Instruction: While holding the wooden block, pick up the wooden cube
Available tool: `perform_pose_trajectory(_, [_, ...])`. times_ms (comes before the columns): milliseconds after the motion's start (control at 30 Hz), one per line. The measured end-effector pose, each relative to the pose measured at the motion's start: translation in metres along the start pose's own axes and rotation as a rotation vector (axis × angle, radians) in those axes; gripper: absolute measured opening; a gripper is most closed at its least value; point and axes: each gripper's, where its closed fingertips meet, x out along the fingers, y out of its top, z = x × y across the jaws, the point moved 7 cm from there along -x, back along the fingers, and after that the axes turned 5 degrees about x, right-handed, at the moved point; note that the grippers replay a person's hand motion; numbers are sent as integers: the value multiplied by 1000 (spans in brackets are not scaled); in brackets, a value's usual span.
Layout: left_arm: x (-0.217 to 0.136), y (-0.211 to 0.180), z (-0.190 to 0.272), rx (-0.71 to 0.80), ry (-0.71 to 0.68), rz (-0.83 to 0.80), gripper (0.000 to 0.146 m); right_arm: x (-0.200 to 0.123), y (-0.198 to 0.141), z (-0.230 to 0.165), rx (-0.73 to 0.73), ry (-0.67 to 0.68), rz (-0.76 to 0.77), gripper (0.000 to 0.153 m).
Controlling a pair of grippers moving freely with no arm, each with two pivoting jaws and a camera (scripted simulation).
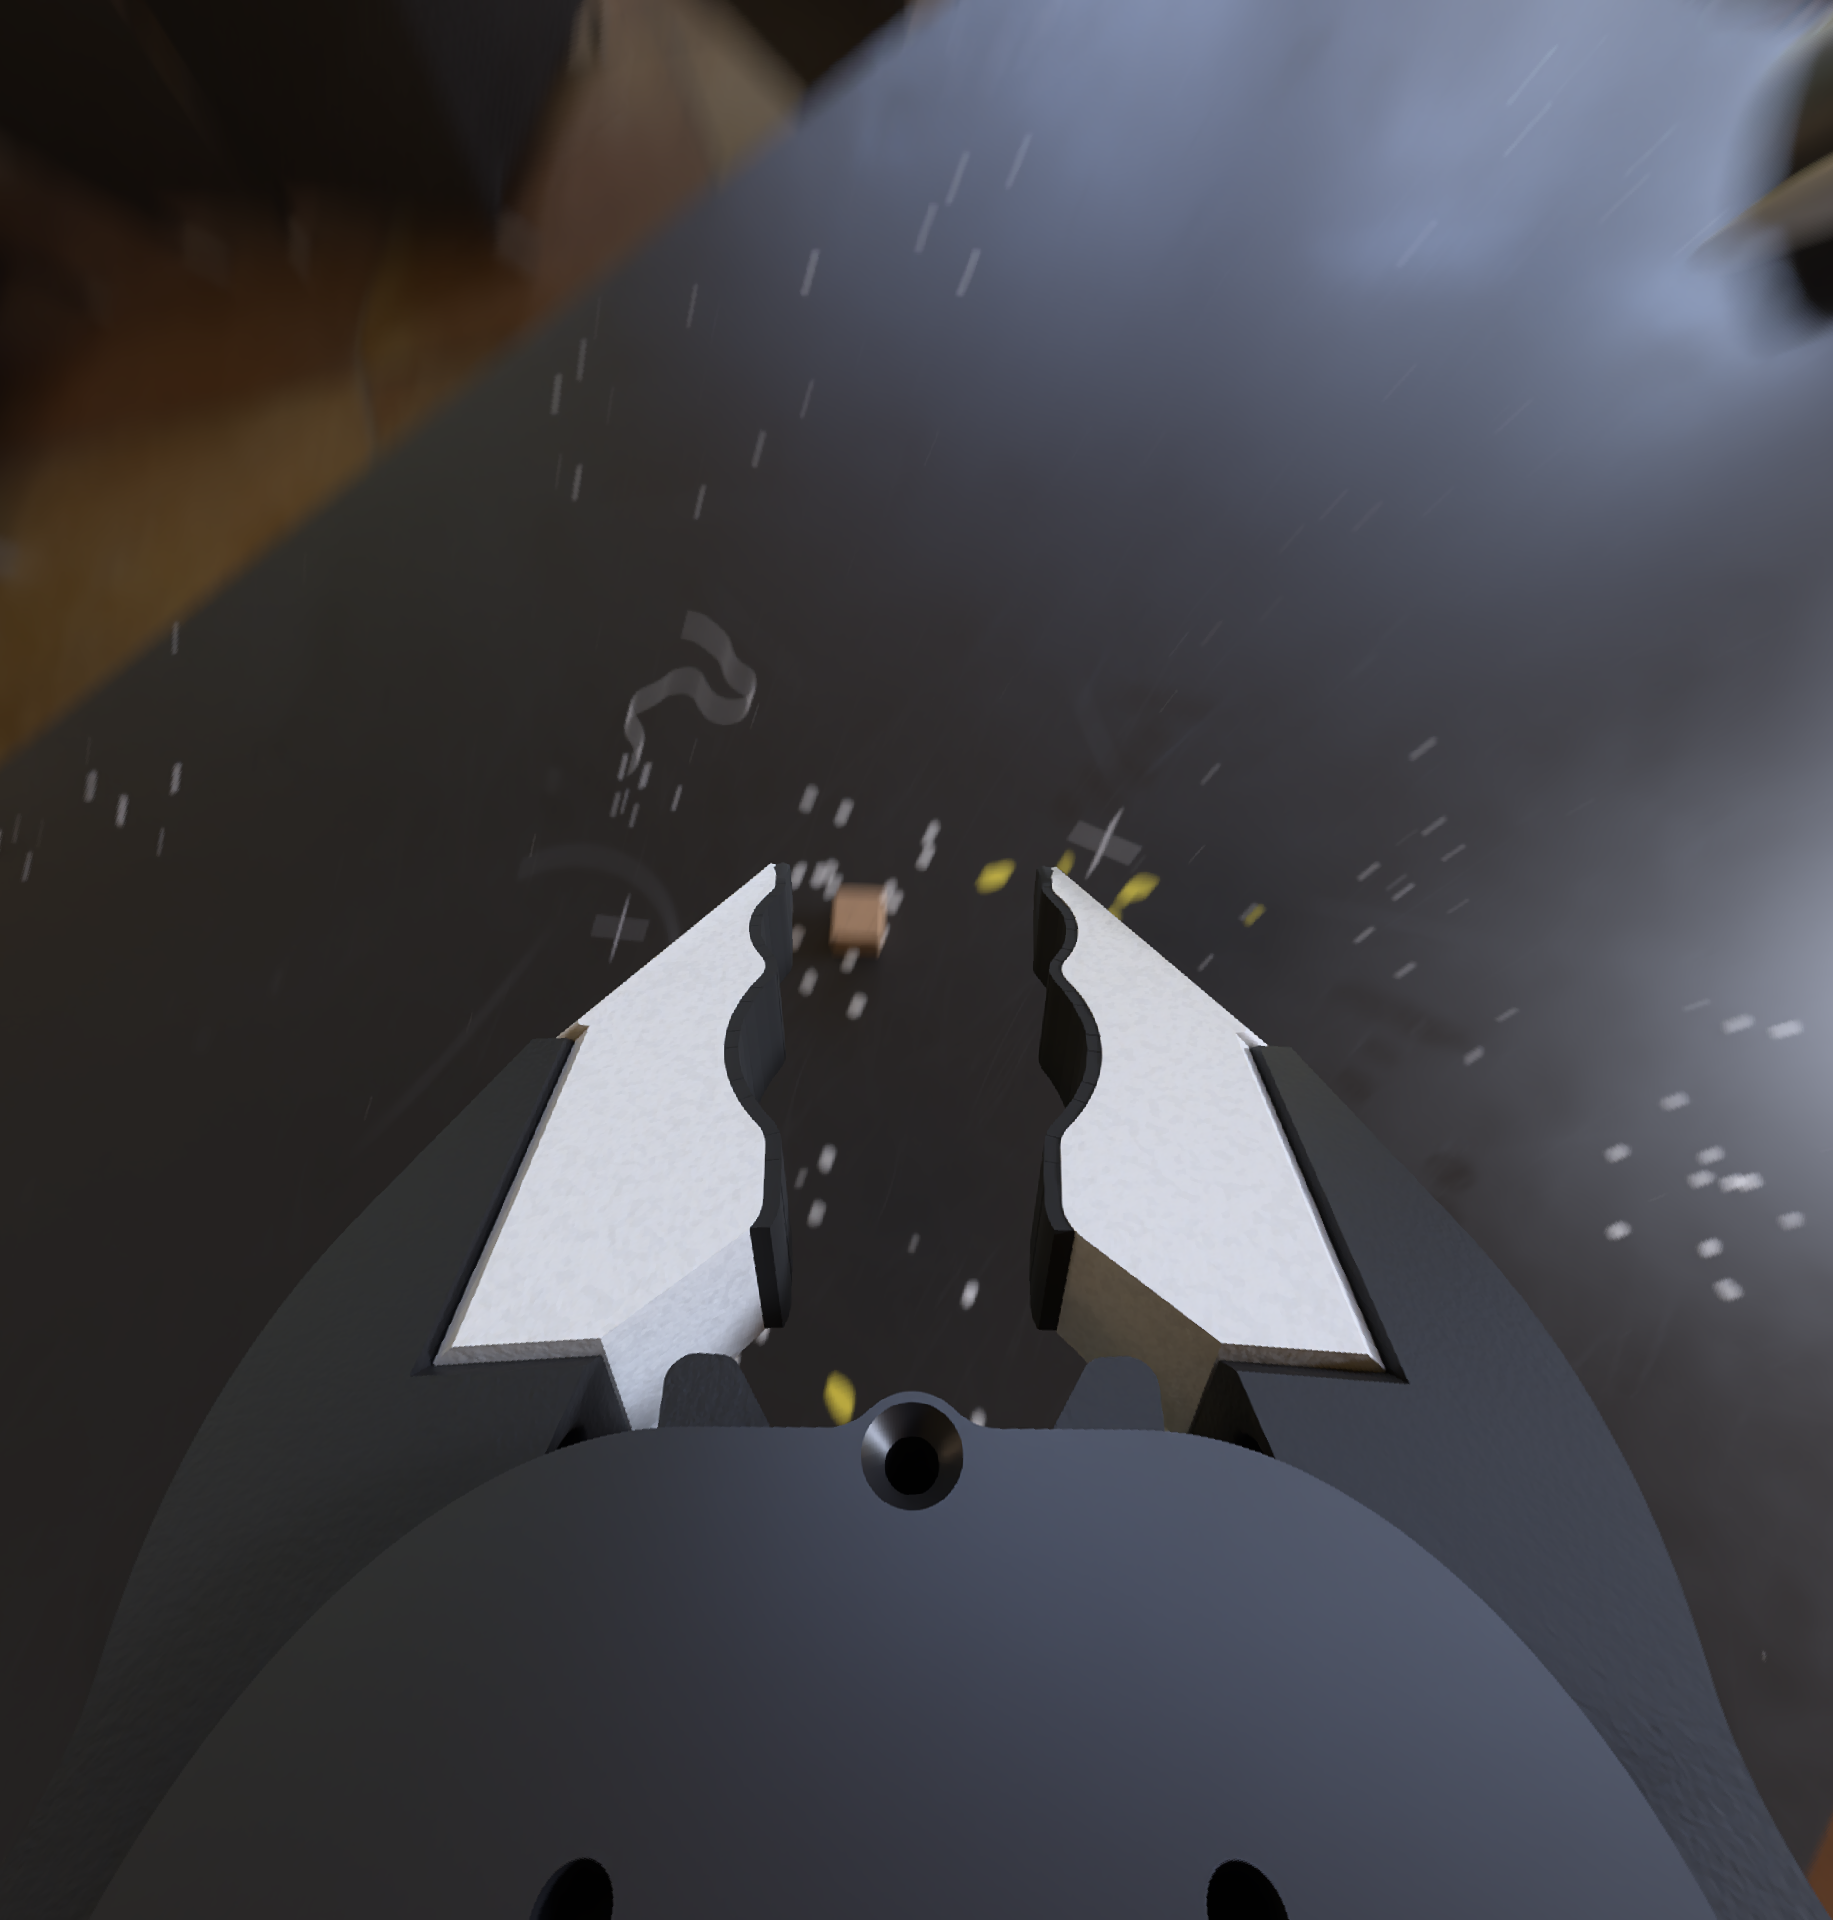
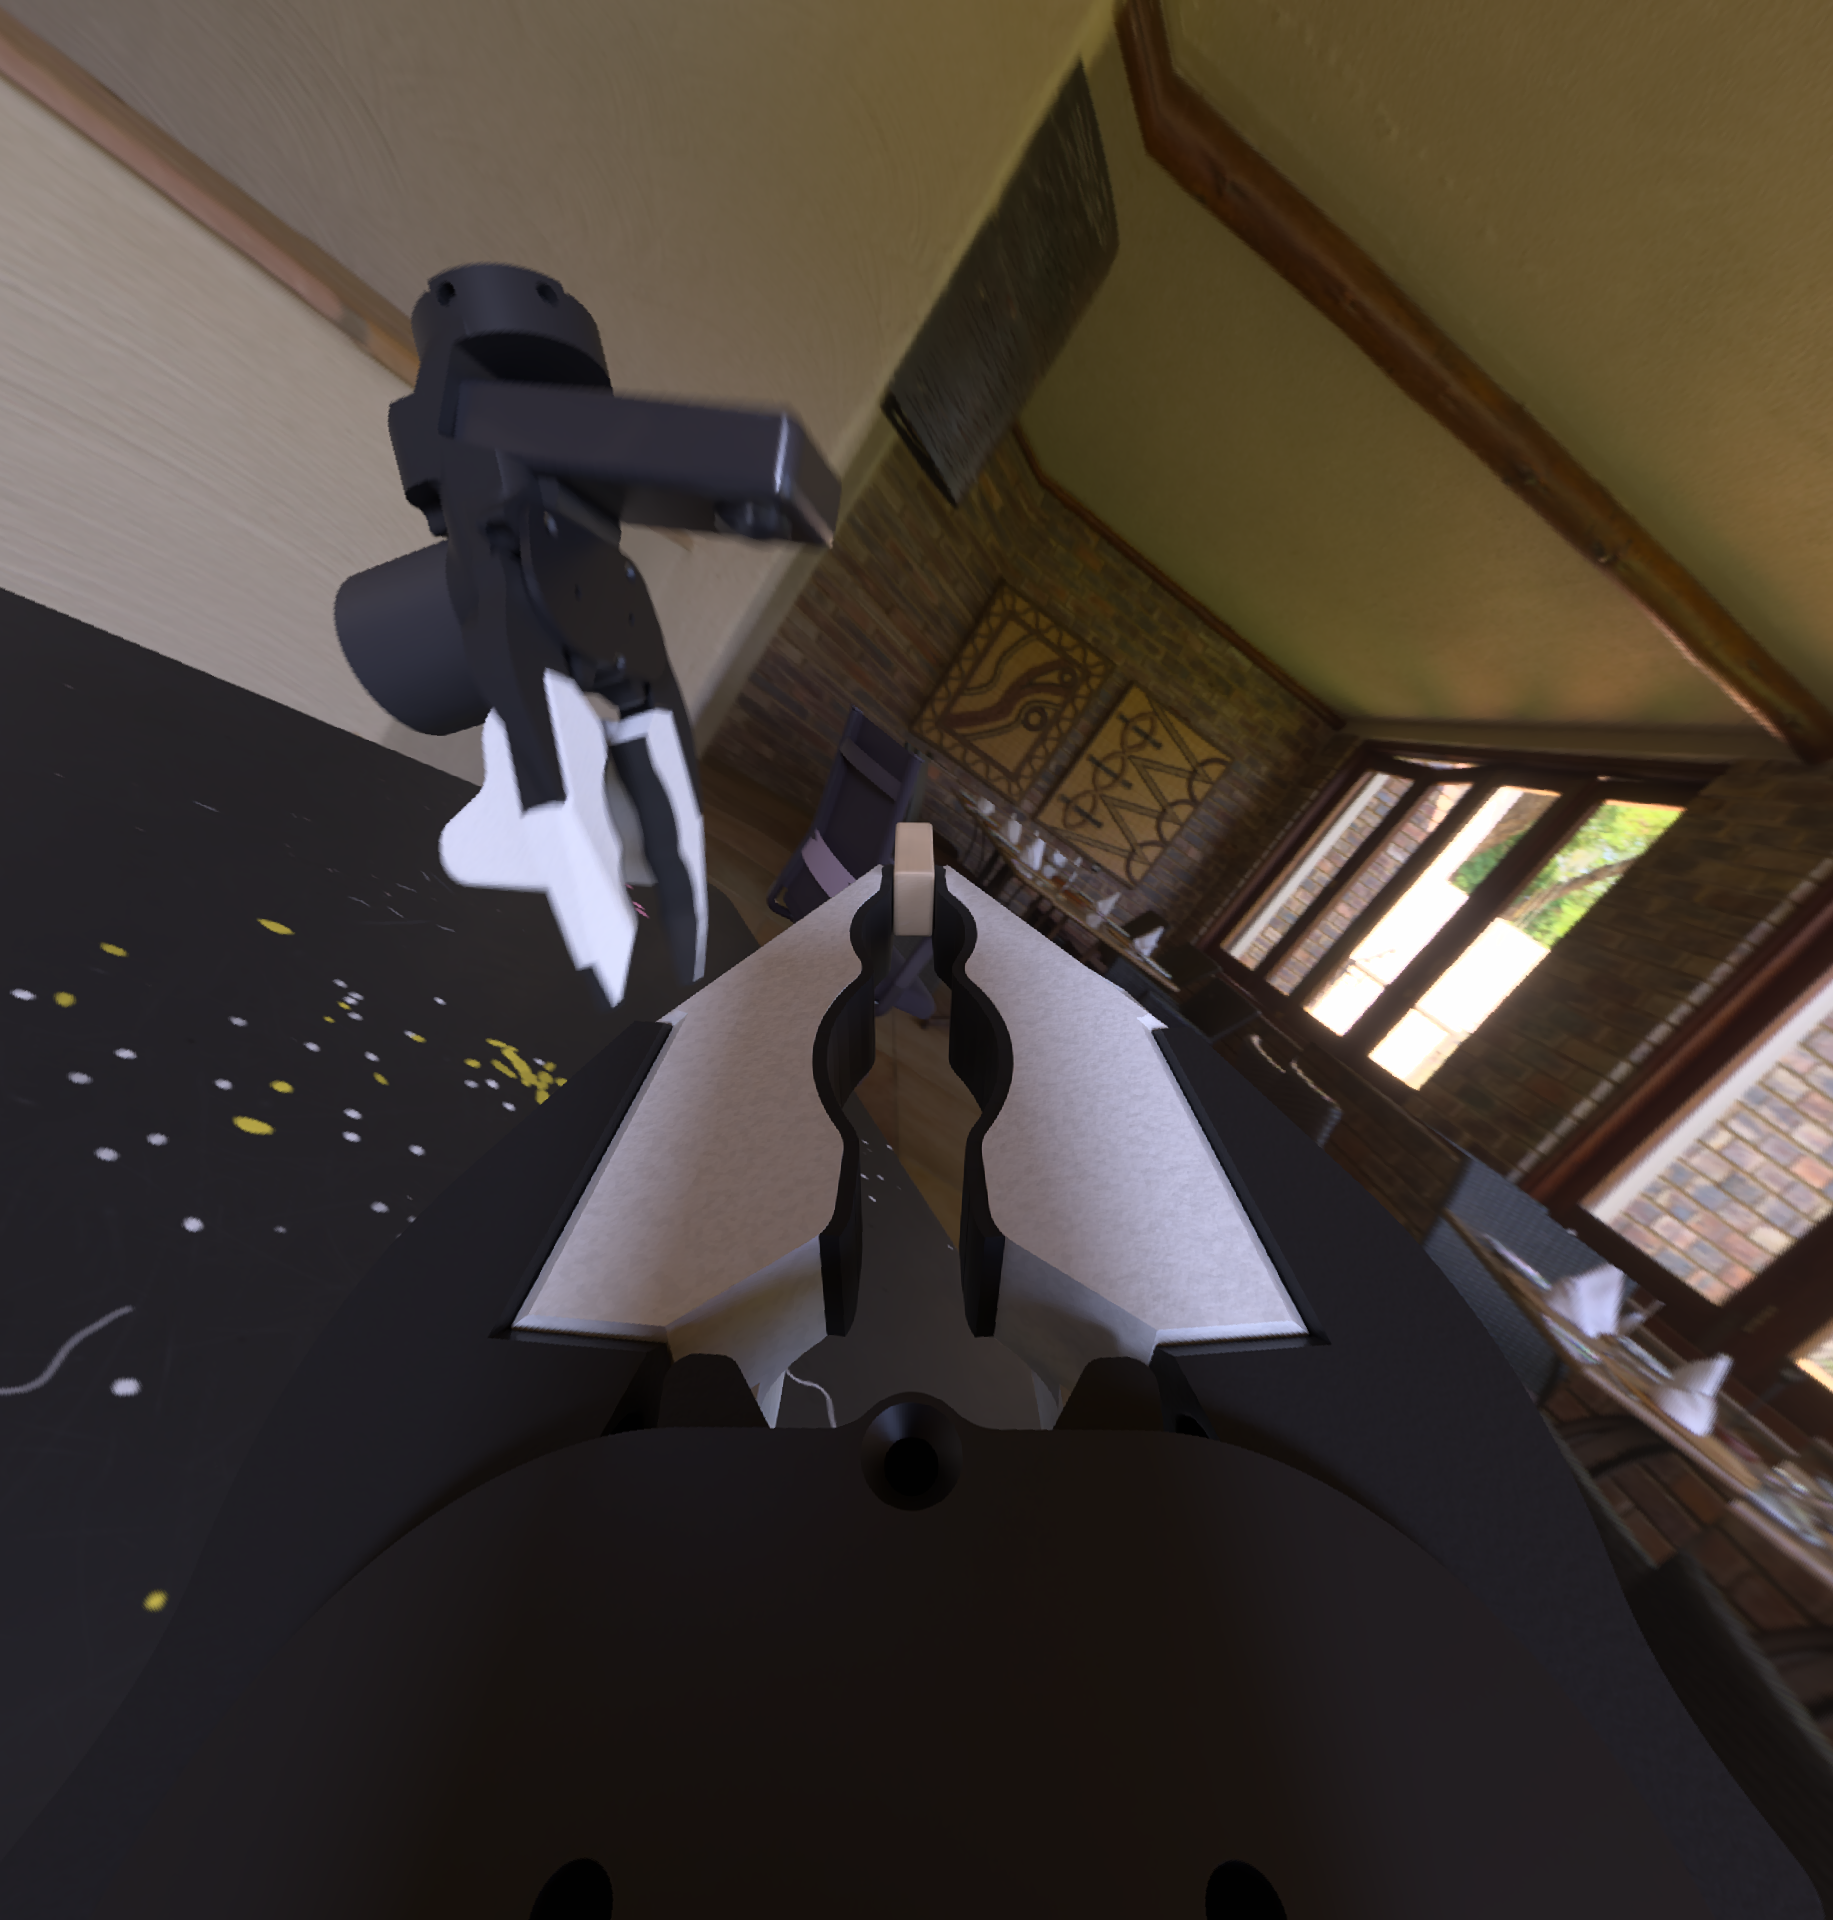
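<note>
Both tongs are showing in our two views. We are seeing the left gripper (image 1: 912, 883) hanging high over a dark table (image 1: 1307, 623) with its jaws standing well apart and nothing between them. Looking down past its white fingers (image 1: 663, 1122), we are finding the wooden cube (image 1: 857, 918) lying on the table far below, small and tan, just inside the left fingertip in this view and apart from both fingers. Around it, white and yellow paint flecks (image 1: 995, 876) are dotting the dark surface, and a brown floor (image 1: 164, 436) is showing beyond the table's edge.

On the other side, the right gripper (image 2: 912, 883) is pinching the wooden block (image 2: 913, 878) at its very tips, jaws closed onto it, with the pale block sticking out a little past the fingertips. Further off in that view, we are seeing the left gripper (image 2: 642, 925) hovering over the speckled table (image 2: 112, 810), its jaws parted. Beyond it, a brick wall (image 2: 860, 613) with patterned panels (image 2: 1078, 727) and bright windows (image 2: 1463, 935) is filling the background.
</note>
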Motion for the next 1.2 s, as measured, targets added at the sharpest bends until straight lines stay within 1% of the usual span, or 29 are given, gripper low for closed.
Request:
perform_pose_trajectory(67, [22, -13, -5, -26, 60, -205, 47, -8, 8, 10, -34, -27, -16, 6])
perform_pose_trajectory(100, [33, -18, -7, -43, 59, -273, 46, -13, 12, 15, -51, -43, -20, 6])
perform_pose_trajectory(167, [52, -28, -8, -86, 1, -346, 37, -24, 21, 25, -59, -55, -39, 6])
perform_pose_trajectory(200, [60, -32, -9, -106, -18, -367, 37, -30, 26, 30, -56, -57, -44, 6])
perform_pose_trajectory(267, [74, -39, -13, -134, -8, -414, 37, -43, 35, 40, -58, -78, -48, 6])
perform_pose_trajectory(333, [85, -46, -15, -133, 24, -467, 39, -54, 42, 48, -29, -69, -51, 6])
perform_pose_trajectory(433, [103, -53, -14, -120, 30, -497, 41, -65, 46, 55, 35, -44, -32, 6])
perform_pose_trajectory(633, [125, -69, -21, -110, 84, -590, 46, -61, 36, 56, 5, -36, -107, 6])
perform_pose_trajectory(767, [137, -73, -17, -119, 3, -571, 49, -55, 30, 54, 20, -7, -118, 6])
perform_pose_trajectory(900, [147, -79, -19, -95, 2, -586, 56, -53, 26, 53, 27, 5, -123, 6])
perform_pose_trajectory(967, [150, -83, -22, -124, -24, -591, 56, -52, 25, 53, 35, 9, -118, 6])
perform_pose_trajectory(1033, [149, -86, -26, -132, -21, -585, 56, -51, 23, 53, 41, 14, -120, 6])
perform_pose_trajectory(1133, [150, -87, -26, -75, -16, -595, 55, -49, 20, 53, 45, 20, -128, 6])
perform_pose_trajectory(1200, [153, -84, -23, -48, -30, -593, 50, -47, 17, 53, 53, 25, -134, 6])
